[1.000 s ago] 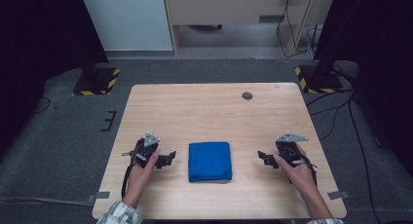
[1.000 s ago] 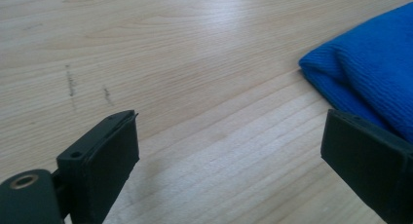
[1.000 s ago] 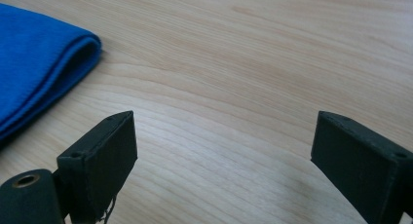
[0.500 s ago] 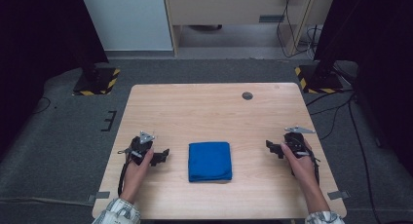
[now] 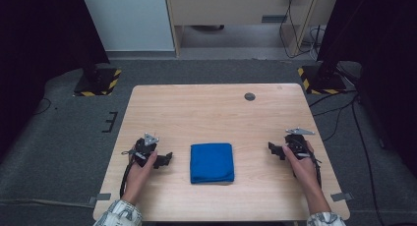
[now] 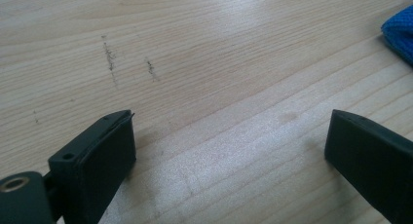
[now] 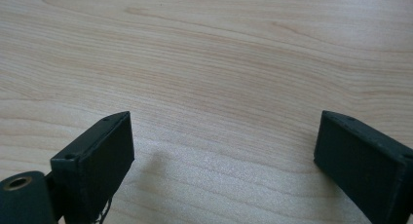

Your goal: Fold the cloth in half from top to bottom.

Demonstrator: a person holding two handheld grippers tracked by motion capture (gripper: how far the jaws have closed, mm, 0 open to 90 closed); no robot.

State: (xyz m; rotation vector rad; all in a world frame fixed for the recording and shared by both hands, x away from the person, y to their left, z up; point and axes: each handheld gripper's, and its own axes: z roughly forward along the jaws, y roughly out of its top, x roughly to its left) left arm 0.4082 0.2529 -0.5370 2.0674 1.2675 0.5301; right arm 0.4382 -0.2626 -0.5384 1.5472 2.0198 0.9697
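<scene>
wooden table point(image 5: 206, 108) stands on grey floor, holding one folded blue cloth point(image 5: 212, 162) near its front edge, midway between two grippers. left gripper point(image 5: 164, 159) sits just left of the cloth, jaws spread wide and empty, pointing toward it. right gripper point(image 5: 272, 148) sits farther off on the cloth's right, likewise spread and empty. cloth's slightly longer axis runs front to back. left gripper is judged nearer. one dark round hole point(image 5: 250, 96) marks the far side.

In the left gripper view, the blue cloth point(image 6: 400, 33) was cut off at the 2 o'clock edge, only a corner showing. In the high view, the small dark disc point(image 5: 250, 96) on the counter point(image 5: 206, 118) was too small to identify.
</scene>
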